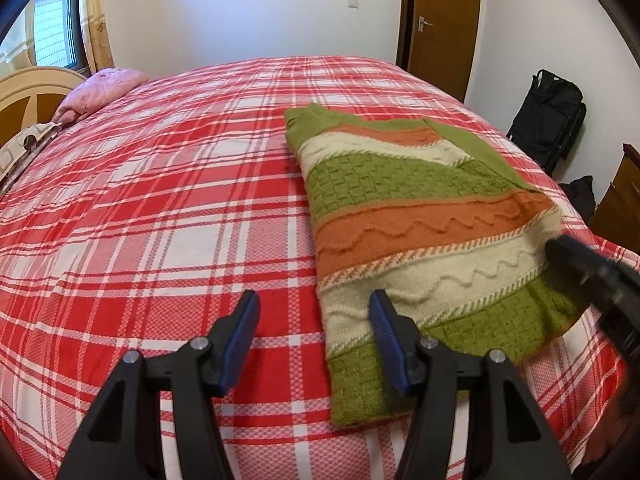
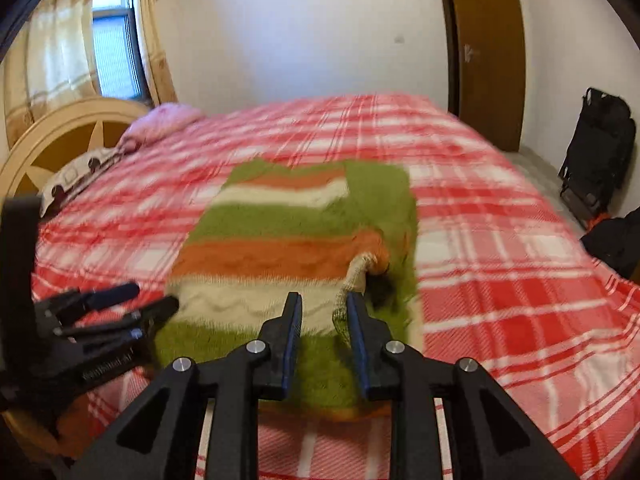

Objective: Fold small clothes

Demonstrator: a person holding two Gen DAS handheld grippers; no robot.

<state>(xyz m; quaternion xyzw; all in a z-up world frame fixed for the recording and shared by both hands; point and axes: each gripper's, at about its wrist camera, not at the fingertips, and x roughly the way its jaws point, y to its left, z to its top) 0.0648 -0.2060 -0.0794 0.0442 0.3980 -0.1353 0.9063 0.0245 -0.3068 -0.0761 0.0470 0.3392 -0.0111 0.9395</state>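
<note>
A striped knit sweater [image 1: 420, 216] in green, orange and cream lies folded lengthwise on the red plaid bed [image 1: 160, 200]. My left gripper [image 1: 314, 304] is open and empty, hovering over the sweater's near left edge. My right gripper [image 2: 324, 306] is open over the sweater's near right part [image 2: 280, 240]; a lifted cream fold of knit [image 2: 352, 284] lies just inside its right finger, not pinched. The right gripper shows blurred at the sweater's right edge in the left wrist view [image 1: 592, 268]. The left gripper shows at the left in the right wrist view [image 2: 120, 308].
A pink pillow [image 1: 104, 88] and a patterned pillow [image 1: 24, 148] lie by the headboard [image 1: 28, 92] at the far left. A brown door [image 1: 444, 16] is behind the bed. A black bag [image 1: 552, 116] stands against the right wall. A wooden cabinet [image 1: 620, 196] is at the right.
</note>
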